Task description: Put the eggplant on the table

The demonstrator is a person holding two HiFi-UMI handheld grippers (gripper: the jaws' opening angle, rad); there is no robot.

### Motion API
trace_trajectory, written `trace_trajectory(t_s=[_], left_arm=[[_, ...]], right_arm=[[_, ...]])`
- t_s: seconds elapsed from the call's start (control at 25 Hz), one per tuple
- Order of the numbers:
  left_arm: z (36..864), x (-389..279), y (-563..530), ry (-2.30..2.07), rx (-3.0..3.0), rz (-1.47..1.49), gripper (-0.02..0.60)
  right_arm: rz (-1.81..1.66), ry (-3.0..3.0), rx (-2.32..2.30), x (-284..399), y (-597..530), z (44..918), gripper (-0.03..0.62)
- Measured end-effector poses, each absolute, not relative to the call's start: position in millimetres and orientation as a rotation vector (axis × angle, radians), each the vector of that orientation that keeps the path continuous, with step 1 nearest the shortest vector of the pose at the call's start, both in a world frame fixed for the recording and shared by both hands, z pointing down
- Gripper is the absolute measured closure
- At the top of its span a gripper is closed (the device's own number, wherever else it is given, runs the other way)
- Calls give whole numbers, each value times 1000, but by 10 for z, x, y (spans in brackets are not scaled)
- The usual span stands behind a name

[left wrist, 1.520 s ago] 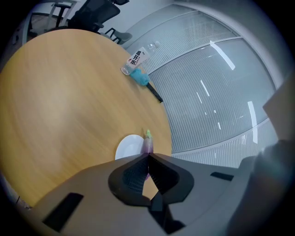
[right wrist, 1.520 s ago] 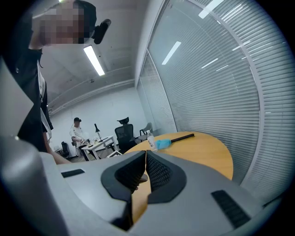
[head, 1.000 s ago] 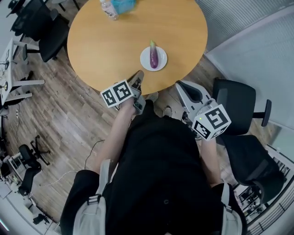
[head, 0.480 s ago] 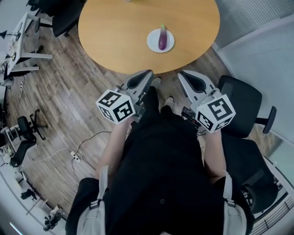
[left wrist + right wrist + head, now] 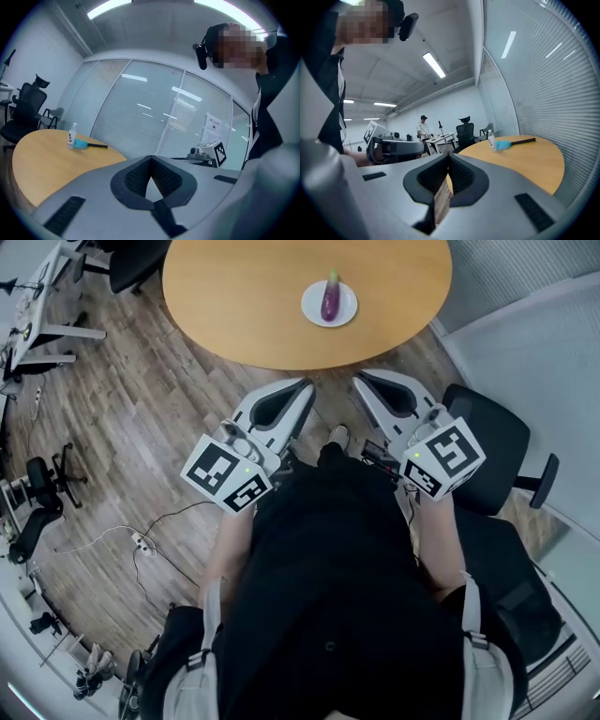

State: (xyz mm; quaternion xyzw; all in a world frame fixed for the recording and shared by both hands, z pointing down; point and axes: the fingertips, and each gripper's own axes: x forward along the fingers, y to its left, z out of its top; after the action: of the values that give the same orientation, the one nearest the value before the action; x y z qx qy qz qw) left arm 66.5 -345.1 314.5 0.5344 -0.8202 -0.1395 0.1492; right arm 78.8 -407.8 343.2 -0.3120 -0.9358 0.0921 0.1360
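A purple eggplant (image 5: 329,299) lies on a small white plate (image 5: 345,314) on the round wooden table (image 5: 244,306), near its front edge. Both grippers hang in front of the person's body, short of the table edge and apart from the plate. My left gripper (image 5: 307,383) is shut with nothing between its pads (image 5: 150,158). My right gripper (image 5: 359,377) is likewise shut and holds nothing (image 5: 449,156). Neither gripper view shows the eggplant. Each gripper view shows the other gripper beside it.
A clear bottle (image 5: 71,137) and a blue brush (image 5: 87,145) rest on the table's far side. A black office chair (image 5: 487,451) stands at the right, more chairs (image 5: 131,263) at the upper left. Cables (image 5: 141,542) lie on the wood floor. A person (image 5: 423,127) stands far off.
My left gripper has risen from below the table edge and rolled, its marker cube now tilted. The right gripper shifted slightly. The table and plate sit higher in the head view.
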Motion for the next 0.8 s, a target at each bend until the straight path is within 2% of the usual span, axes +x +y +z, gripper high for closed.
trace_trajectory(t_s=[0.8], left_arm=[[3108, 682, -2973, -2302, 1544, -411, 571]], right_arm=[[233, -2735, -850, 764, -3812, 3286, 579]])
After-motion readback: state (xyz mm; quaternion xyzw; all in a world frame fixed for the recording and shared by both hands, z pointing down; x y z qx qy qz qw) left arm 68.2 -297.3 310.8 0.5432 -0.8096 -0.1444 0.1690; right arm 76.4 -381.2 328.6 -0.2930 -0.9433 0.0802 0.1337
